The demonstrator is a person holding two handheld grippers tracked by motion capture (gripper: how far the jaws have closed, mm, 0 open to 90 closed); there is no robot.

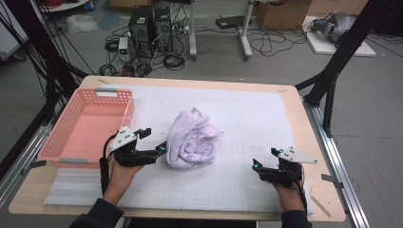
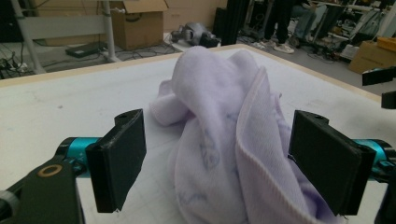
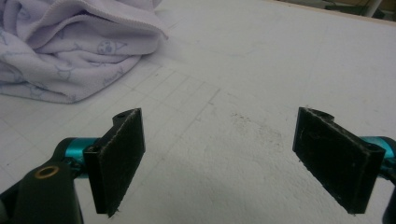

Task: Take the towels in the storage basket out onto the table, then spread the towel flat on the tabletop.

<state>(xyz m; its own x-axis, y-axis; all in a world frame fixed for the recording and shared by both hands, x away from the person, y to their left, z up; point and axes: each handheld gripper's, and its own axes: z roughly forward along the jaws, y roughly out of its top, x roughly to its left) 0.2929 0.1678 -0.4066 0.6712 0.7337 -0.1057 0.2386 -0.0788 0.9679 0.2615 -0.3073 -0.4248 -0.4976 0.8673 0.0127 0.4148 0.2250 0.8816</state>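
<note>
I am bringing my left hand-held gripper (image 1: 159,151), jaws wide and holding nothing, up to the crumpled lilac towel (image 1: 192,141) lying mid-surface beside the pink basket (image 1: 85,124). My right hand-held gripper (image 1: 257,166) is waiting wide and empty, well apart. Next I likely need to pinch a fold; the towel's edges are buried in the heap.

The crumpled towel (image 1: 192,141) heaps up in the middle of the frame and blocks the straight path between the two grippers. The pink basket (image 1: 58,137) walls off the left edge. The white mat (image 1: 256,114) lies bare across the upper and right parts of the frame, and along the bottom strip between the person's forearms, leaving open passage there.
</note>
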